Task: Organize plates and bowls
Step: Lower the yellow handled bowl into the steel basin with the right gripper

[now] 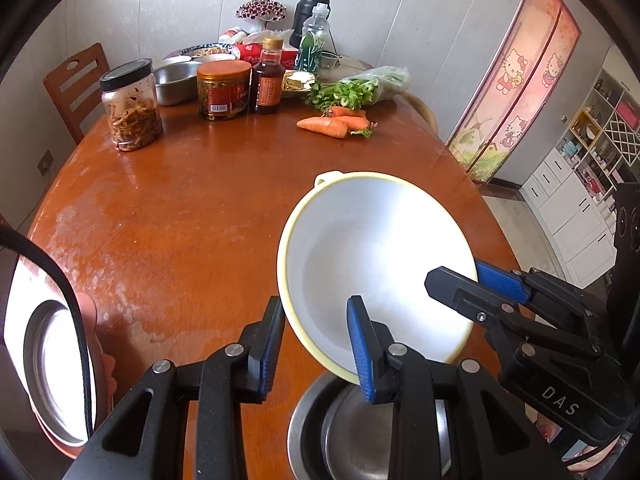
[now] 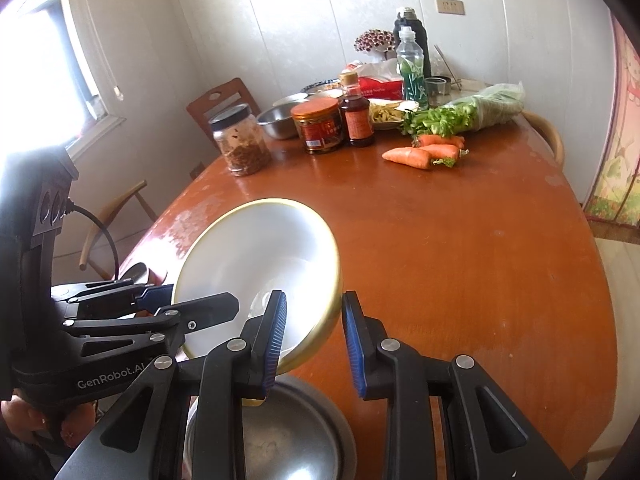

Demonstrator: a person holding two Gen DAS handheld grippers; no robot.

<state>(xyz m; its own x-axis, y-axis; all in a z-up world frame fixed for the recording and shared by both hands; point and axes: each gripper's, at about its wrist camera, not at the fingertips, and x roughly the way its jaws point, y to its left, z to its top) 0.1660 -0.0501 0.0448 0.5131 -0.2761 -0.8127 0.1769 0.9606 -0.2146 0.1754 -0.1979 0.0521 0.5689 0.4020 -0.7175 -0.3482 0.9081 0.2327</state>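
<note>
White letters reading "DAS" are showing on the black body of the right tool (image 1: 452, 276), seen from the left wrist view. From the right wrist view, "GenRobot.AI" is showing in white on the body of the left tool (image 2: 192, 306), its last letter possibly cut off. Labels on the orange-lidded jar (image 2: 323, 126) and the sauce bottle (image 2: 355, 114) are staying too blurred to read.

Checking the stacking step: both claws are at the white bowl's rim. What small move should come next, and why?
Probably ease the white bowl down and level it into the steel bowl just below. It hangs tilted, with the left claw and right claw each straddling its rim, directly over that bowl.
</note>
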